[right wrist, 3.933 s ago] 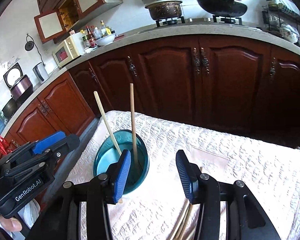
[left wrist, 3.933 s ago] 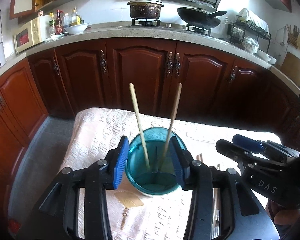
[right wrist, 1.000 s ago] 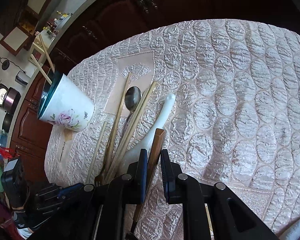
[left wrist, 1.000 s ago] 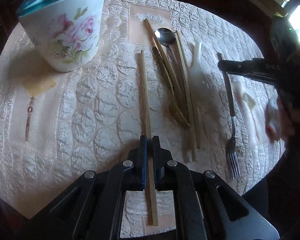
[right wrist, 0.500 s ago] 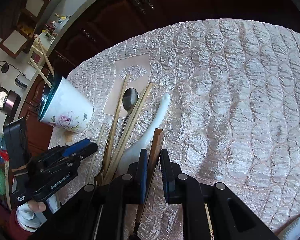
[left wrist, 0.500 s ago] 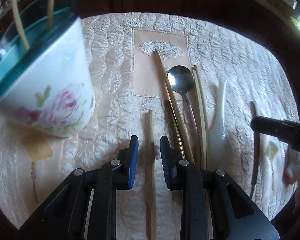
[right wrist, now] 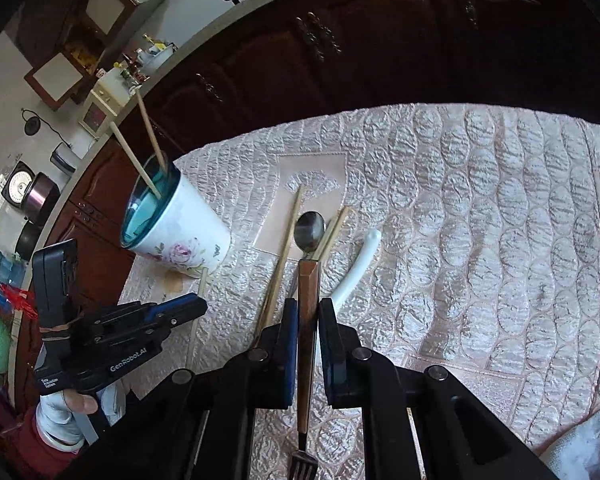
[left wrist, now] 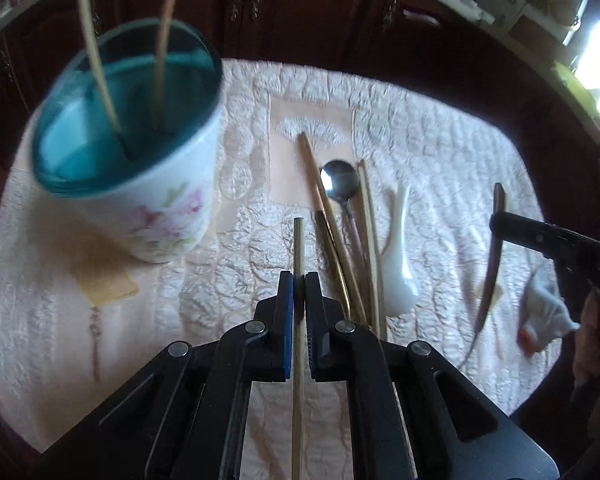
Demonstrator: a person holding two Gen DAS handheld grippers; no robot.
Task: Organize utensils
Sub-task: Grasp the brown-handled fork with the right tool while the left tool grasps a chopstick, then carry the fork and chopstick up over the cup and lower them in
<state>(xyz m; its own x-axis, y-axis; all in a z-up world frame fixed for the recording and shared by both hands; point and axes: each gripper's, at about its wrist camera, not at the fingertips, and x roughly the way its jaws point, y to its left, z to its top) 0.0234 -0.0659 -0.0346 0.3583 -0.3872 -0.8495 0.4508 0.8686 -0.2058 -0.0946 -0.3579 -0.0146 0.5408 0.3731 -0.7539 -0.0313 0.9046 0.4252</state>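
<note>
We had both tools loaded. Our left gripper (left wrist: 296,280) was clamped on a single chopstick (left wrist: 298,240), its tip reaching toward twelve o'clock and its tail running back under the tool. Our right gripper (right wrist: 308,312) was pinched on the wooden handle of a fork (right wrist: 309,280), with the tines (right wrist: 302,468) hanging at six o'clock, below the jaws.

The cup (left wrist: 140,184), white with pink flowers and a blue inside, stood on the quilted tablecloth (left wrist: 440,152) at about ten o'clock from the left gripper. Two chopsticks (left wrist: 162,40) already leaned in it, so we judged that part of the sorting done.

Much was left. In the left wrist view, at about one o'clock from the gripper, lay a loose bundle: a metal spoon (left wrist: 340,184), several more chopsticks (left wrist: 316,184) beside and partly under it, and what seemed a gold-coloured piece, too hidden to name. Just right of them lay a white ceramic spoon (left wrist: 398,264). None of these touched the cup.

By our reckoning we were under halfway: two sticks housed, two items in hand and not yet delivered, and the bundle and the white spoon untouched. Both held pieces seemed just clear of the cloth, though we could not tell for certain.
</note>
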